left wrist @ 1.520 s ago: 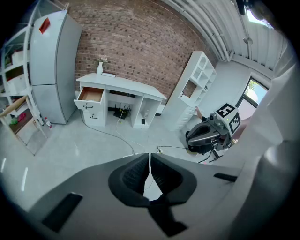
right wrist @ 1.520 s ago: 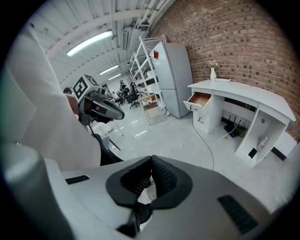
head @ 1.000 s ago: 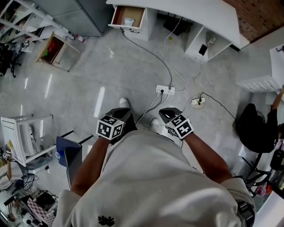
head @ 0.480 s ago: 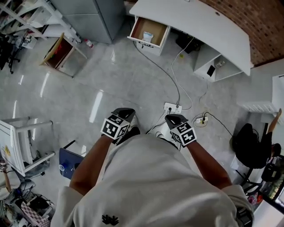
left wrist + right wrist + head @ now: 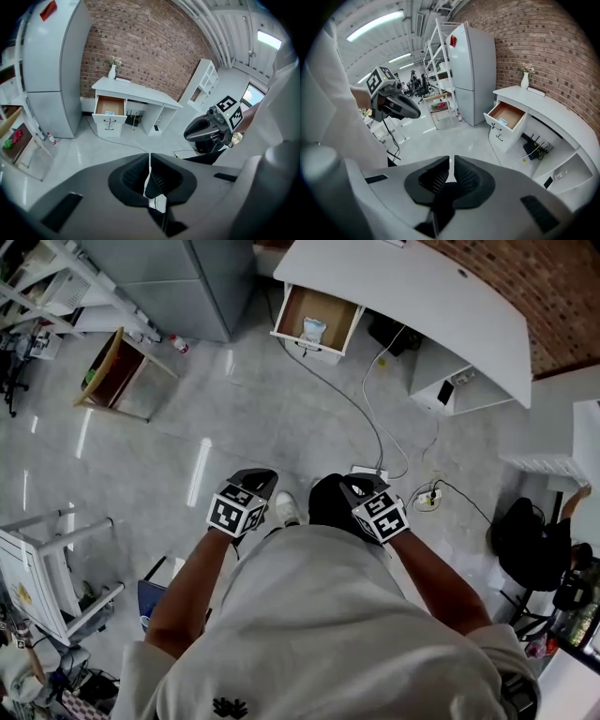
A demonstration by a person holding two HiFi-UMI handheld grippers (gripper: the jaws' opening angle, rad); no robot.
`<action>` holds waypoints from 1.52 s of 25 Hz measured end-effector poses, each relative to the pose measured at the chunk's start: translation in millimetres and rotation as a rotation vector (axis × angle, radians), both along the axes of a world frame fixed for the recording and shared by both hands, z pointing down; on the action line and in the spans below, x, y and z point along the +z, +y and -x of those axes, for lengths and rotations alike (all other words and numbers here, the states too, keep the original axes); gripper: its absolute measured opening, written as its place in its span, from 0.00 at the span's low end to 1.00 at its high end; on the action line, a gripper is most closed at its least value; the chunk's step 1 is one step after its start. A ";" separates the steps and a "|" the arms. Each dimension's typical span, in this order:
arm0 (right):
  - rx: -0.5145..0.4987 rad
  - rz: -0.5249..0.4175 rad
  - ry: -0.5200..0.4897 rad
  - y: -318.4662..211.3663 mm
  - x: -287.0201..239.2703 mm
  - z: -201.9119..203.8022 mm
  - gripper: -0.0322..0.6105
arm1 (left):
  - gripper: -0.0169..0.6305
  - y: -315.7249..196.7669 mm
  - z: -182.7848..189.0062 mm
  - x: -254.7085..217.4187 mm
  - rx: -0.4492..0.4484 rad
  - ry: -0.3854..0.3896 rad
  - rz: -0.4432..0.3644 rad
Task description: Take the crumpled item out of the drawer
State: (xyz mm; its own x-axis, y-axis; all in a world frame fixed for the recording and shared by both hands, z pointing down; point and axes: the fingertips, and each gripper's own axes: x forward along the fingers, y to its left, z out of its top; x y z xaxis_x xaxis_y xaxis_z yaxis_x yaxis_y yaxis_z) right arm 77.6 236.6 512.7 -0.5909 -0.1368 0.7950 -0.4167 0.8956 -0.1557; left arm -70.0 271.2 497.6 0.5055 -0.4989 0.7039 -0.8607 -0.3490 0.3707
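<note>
An open drawer (image 5: 322, 312) juts from the white desk (image 5: 422, 292) at the far side of the floor. A small pale crumpled item (image 5: 313, 331) lies inside it near the front. Both grippers hang close to the person's body, far short of the drawer. My left gripper (image 5: 254, 478) and right gripper (image 5: 355, 487) are shut with nothing between the jaws. The left gripper view shows the drawer (image 5: 109, 106), the item (image 5: 109, 113) and shut jaws of the left gripper (image 5: 149, 172). In the right gripper view, the right gripper (image 5: 451, 169) is shut, with the drawer (image 5: 506, 115) far ahead.
A grey fridge (image 5: 178, 277) stands left of the desk. A power strip (image 5: 370, 471) and cables (image 5: 342, 390) lie on the floor between me and the drawer. A wooden crate (image 5: 111, 371) sits at the left, a white rack (image 5: 47, 549) at the near left, a black chair (image 5: 530, 540) at the right.
The person has stepped forward, so the desk and drawer sit lower and nearer in the head view. Both grippers stay shut and held close together.
</note>
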 end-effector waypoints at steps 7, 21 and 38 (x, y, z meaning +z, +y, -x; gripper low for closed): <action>-0.029 0.038 -0.010 -121.2 29.8 26.0 0.14 | 0.07 -111.9 21.6 9.8 -0.015 -0.024 0.019; -0.140 -0.035 -0.011 -443.1 67.3 70.3 0.16 | 0.07 -379.6 28.5 2.0 -0.087 -0.066 0.054; -0.256 -0.108 0.184 -590.0 269.3 184.2 0.21 | 0.07 -431.8 62.1 87.3 -0.089 0.018 0.123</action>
State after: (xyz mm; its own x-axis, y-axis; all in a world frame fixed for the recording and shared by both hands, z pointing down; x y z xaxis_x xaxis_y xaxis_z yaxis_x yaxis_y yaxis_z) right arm -106.6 -353.3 782.0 -0.4646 -0.0915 0.8808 -0.1886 0.9820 0.0025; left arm -132.0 -160.5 585.0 0.4758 -0.4528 0.7540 -0.8792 -0.2223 0.4213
